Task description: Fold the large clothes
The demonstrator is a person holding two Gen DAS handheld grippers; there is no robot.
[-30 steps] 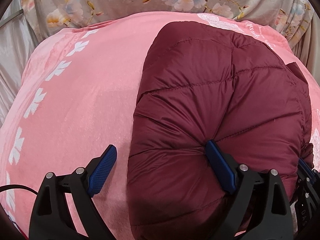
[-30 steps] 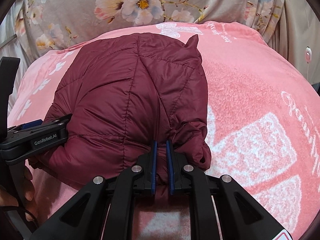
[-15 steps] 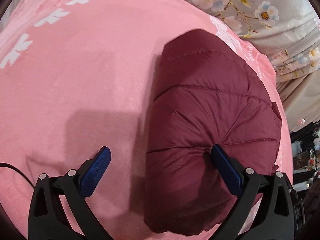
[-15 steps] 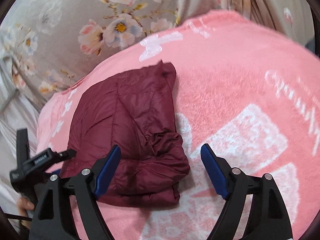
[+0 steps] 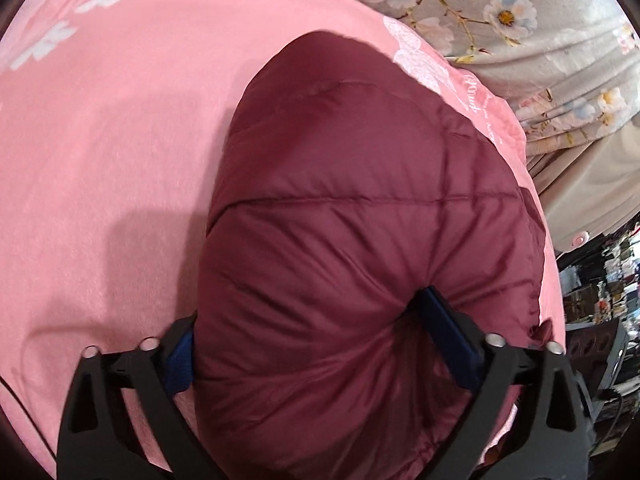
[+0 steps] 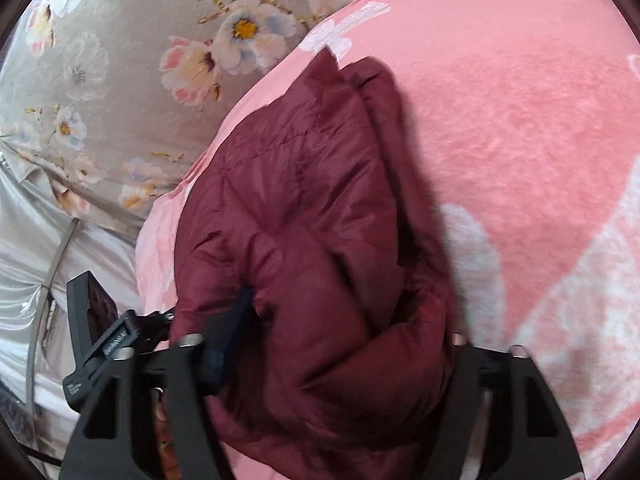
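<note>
A folded maroon puffer jacket (image 5: 360,220) lies on a pink blanket (image 5: 100,140). My left gripper (image 5: 316,352) is open wide, with the jacket's near end bulging between its blue pads (image 5: 452,340); the left pad is mostly hidden by the fabric. In the right wrist view the jacket (image 6: 312,240) also sits between the wide-open jaws of my right gripper (image 6: 340,344). One blue pad (image 6: 232,328) presses into its left side; the other is hidden behind the fabric. The left gripper's body (image 6: 104,344) shows at the lower left.
Grey floral bedding (image 6: 140,60) lies beyond the blanket (image 6: 520,160). Silvery fabric (image 6: 28,260) is on the left of the right wrist view. Cluttered shelves (image 5: 600,300) show at the right edge of the left wrist view.
My right gripper went from shut on the jacket's edge to open, pulled back, then came in around the jacket's end. My left gripper has pushed in, so the jacket fills its open jaws.
</note>
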